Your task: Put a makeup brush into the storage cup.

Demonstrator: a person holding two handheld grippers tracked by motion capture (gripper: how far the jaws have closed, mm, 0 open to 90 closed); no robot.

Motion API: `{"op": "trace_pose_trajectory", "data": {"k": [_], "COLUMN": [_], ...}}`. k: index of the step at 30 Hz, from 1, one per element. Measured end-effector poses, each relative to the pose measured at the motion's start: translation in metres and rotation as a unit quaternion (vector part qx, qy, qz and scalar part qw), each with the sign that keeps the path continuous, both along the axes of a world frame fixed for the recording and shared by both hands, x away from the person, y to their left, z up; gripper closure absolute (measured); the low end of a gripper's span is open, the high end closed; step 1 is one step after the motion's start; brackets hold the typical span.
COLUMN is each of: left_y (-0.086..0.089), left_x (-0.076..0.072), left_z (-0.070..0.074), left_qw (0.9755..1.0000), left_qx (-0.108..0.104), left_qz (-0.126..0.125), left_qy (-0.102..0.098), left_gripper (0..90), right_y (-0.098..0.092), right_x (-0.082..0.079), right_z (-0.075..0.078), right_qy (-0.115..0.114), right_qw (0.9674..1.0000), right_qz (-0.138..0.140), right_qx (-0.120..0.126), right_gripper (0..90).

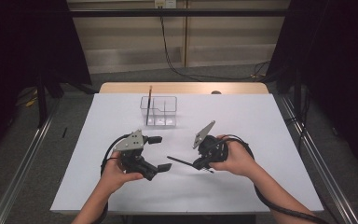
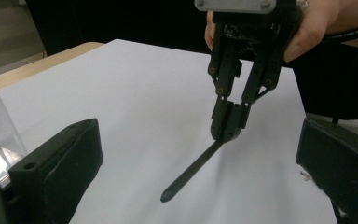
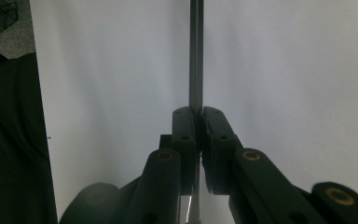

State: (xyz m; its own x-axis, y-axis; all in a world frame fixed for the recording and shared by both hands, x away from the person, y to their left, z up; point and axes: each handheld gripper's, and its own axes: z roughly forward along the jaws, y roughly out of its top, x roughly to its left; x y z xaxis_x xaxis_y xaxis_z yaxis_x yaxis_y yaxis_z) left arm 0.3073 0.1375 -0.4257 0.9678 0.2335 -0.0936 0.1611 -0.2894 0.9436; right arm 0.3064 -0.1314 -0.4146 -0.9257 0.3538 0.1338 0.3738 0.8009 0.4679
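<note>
Only the clear divided bin [image 1: 158, 112] stands on the white tabletop [image 1: 261, 130], far side.

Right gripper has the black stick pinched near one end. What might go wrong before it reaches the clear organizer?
The right gripper clamps the black stick near one end, so the long free end could swing or slip. The clear organizer is light and already holds an upright stick; a bump could tip it. The left gripper is open nearby and could collide.

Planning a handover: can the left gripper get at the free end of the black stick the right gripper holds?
Probably yes. The left gripper is open and faces the black stick, whose free end juts from the right gripper over bare white table, with nothing between.
</note>
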Motion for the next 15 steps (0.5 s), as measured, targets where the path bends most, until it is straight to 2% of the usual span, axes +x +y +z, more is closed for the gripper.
{"op": "trace_pose_trajectory", "data": {"k": [7,9,15], "left_y": [-0.008,-0.011,-0.017], "left_x": [0.003,0.003,0.005], "left_z": [0.0,0.001,0.006], "left_qw": [0.9999,0.9996,0.9991], "left_qx": [0.013,0.026,0.037], "left_qz": [-0.004,-0.01,-0.021], "left_qy": [0.007,0.002,0.001], "left_gripper": [0.0,0.0,1.9], "right_y": [-0.002,-0.004,-0.006], "right_x": [0.001,0.001,0.001], "right_z": [0.002,0.002,0.004], "right_qy": [-0.001,-0.001,-0.003], "right_qw": [1.0,0.9999,1.0], "right_qz": [0.002,0.003,0.005], "right_qx": [0.009,0.011,0.006], "right_gripper": [85.1,85.1,85.1]}}
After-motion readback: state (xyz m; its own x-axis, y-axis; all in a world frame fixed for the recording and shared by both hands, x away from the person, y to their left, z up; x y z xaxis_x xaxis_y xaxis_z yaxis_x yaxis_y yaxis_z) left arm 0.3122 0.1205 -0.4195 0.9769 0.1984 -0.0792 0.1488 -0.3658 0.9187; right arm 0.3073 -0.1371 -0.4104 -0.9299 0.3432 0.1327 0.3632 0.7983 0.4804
